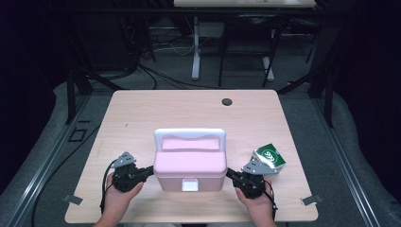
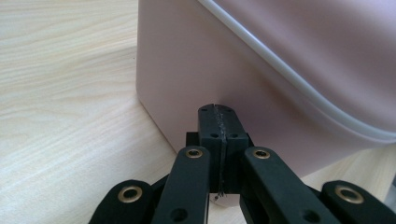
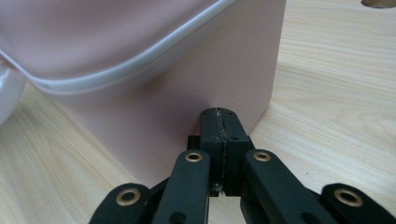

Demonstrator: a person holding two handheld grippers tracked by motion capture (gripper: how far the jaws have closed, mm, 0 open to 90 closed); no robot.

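I have the pink box (image 1: pixel 190 168) sitting low in the centre of the high view, on the table (image 1: pixel 142 109), its white handle (image 1: pixel 189 134) folded toward the far side and a white latch (image 1: pixel 190 184) on the near face. My left gripper (image 1: pixel 150 169) has its fingers pressed together, empty, tips against the box's left wall. My right gripper (image 1: pixel 229 173) is likewise closed on nothing, tips at the right wall. A green-and-white carton (image 1: pixel 270 158) lies just behind it, at lower right.
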